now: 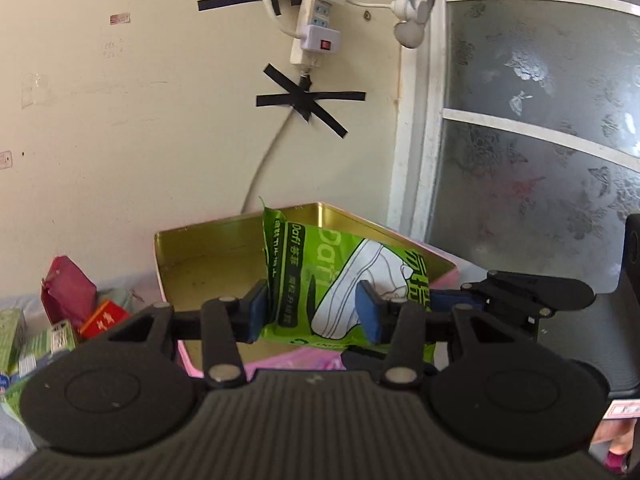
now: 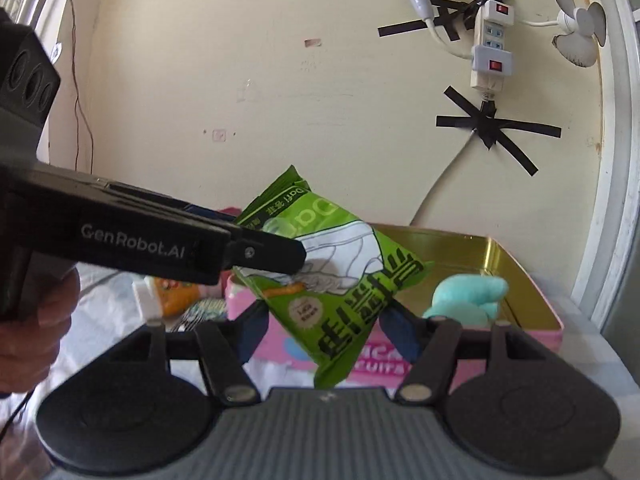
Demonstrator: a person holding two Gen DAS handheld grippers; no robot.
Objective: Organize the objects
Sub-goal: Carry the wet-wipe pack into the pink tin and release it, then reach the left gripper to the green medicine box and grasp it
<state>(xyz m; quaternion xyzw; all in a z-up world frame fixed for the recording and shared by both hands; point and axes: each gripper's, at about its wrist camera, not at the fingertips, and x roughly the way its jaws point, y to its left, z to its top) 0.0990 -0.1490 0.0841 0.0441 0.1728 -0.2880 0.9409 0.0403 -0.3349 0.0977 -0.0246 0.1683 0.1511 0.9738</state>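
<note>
A green wipes packet with a white shoe drawing hangs in the air in front of the open tin. My left gripper is shut on it, blue pads pressing both sides. The right gripper comes in from the right and clamps the packet's right end. In the right wrist view the green packet sits crumpled between the pads of my right gripper, which is shut on it, while the left gripper grips its upper part from the left. The pink tin with a gold inside lies behind, holding a teal soft thing.
A red pouch, a red box and green boxes lie left of the tin. An orange packet lies on the white cloth. A taped power strip and cable hang on the wall. A frosted glass door stands at the right.
</note>
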